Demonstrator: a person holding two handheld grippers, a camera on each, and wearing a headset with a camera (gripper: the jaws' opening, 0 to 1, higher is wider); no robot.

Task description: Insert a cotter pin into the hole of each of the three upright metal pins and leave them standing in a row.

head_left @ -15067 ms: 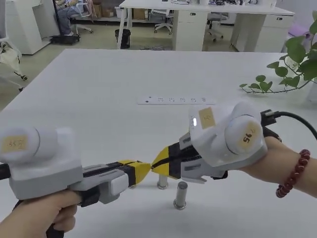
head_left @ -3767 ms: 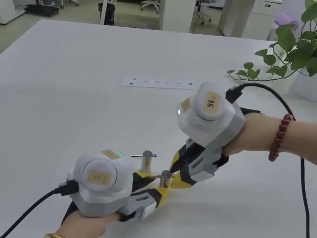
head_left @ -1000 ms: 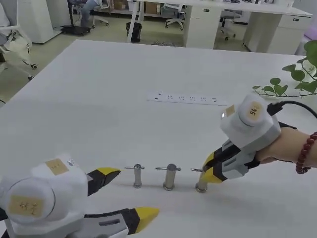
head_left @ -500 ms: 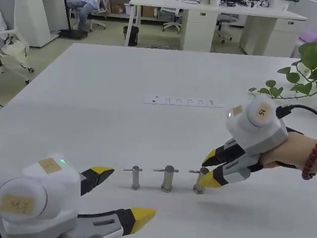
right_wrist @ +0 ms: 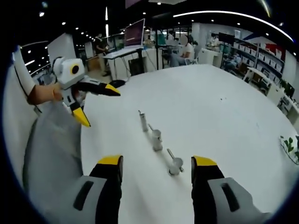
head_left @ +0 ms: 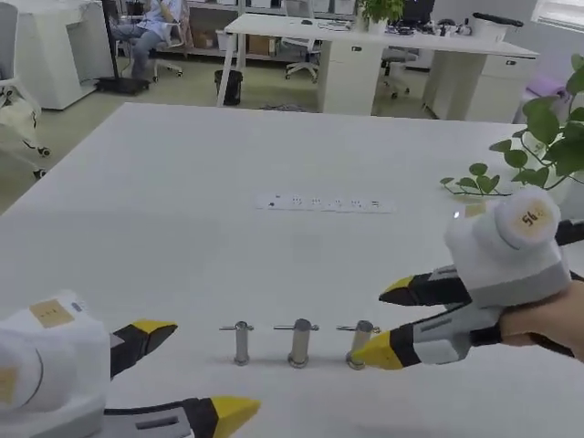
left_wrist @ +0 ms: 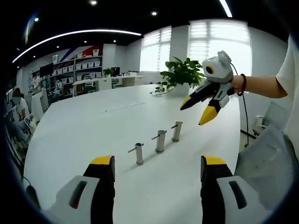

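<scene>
Standing in row on counter [head_left: 182, 210]: 3 pins [head_left: 299, 342] w/ cotters [head_left: 286, 326] in — L tool [head_left: 208, 368], R tool [head_left: 373, 327] spread wide, empty.

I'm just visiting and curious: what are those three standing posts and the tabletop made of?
The three upright pins look like bare metal, probably steel: grey with bright glints. The cotter pins through them seem thin metal wire. The table looks matte white, perhaps laminate.

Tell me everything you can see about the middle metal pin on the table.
The middle metal pin is a short, silvery cylinder standing upright on the white table, in a row between the left pin and the right pin. A thin cotter pin passes crosswise through it near its top. Nothing else touches it.
</scene>
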